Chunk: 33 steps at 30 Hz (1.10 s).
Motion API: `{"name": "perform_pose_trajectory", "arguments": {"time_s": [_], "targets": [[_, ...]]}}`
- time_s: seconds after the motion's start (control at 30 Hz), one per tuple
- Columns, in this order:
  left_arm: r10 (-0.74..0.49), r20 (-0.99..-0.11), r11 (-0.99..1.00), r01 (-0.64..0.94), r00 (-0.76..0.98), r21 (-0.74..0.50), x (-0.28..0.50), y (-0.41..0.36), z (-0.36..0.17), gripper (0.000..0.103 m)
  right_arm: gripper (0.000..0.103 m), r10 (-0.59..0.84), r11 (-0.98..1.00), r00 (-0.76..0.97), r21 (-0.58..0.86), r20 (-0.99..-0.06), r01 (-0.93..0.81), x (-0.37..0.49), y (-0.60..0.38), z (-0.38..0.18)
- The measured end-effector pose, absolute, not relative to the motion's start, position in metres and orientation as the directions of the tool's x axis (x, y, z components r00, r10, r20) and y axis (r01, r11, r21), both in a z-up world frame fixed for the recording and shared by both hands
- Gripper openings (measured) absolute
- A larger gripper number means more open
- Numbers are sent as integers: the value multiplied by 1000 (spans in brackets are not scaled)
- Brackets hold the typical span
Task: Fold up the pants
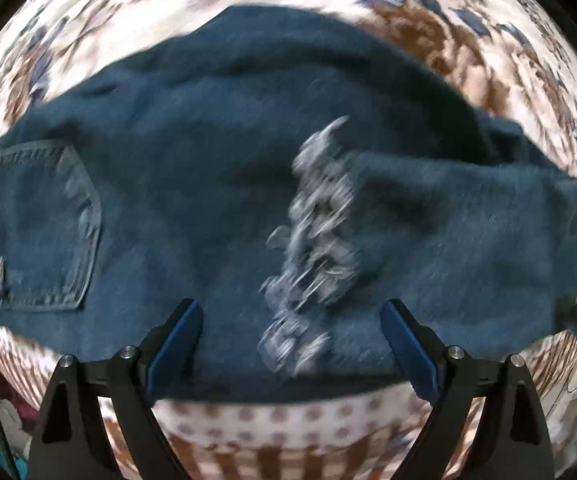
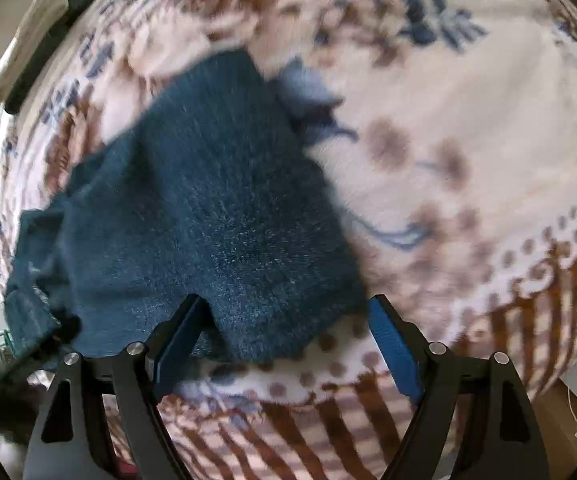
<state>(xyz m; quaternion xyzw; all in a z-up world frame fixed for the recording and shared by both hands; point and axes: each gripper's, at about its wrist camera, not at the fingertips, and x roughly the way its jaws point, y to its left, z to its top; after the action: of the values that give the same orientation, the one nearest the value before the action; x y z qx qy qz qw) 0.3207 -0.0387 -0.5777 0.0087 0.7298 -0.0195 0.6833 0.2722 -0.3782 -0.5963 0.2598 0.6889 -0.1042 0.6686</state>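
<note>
Both claws are released. The pants [image 1: 216, 200] lie on the blanket [image 2: 468, 128] beyond the left gripper [image 1: 291, 340]; one leg's near edge sits between the right gripper [image 2: 284, 336] fingers, ungripped.

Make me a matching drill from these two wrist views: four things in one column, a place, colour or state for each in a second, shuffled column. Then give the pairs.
Things:
1. jeans
2. back pocket
3. frayed rip
4. left tongs

Descriptions:
A. pale shredded threads, mid-leg
B. dark blue, spread on the floral blanket
C. open, nothing gripped
D. stitched patch at the left edge of the left wrist view

Pairs: 1-B, 2-D, 3-A, 4-C

The right tongs are open too, over a jeans edge.
</note>
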Motion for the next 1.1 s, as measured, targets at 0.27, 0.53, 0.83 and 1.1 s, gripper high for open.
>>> {"name": "perform_pose_trajectory", "arguments": {"time_s": [0.27,0.53,0.83,1.1], "targets": [[-50,-999,995,-82,-18,-49,307,9,-540,92,85,236,826,77,242,-969,509,276,-391,-558],[-89,-992,914,-388,87,-116,274,115,-512,92,85,168,939,43,173,-985,297,339,-314,-552],[-199,-963,664,-697,182,-269,226,215,-534,92,85,-21,980,-74,-35,-997,198,385,-282,-597],[-297,-780,93,-797,550,-597,175,276,-575,92,85,89,951,-75,62,-993,304,352,-280,-563]]}}
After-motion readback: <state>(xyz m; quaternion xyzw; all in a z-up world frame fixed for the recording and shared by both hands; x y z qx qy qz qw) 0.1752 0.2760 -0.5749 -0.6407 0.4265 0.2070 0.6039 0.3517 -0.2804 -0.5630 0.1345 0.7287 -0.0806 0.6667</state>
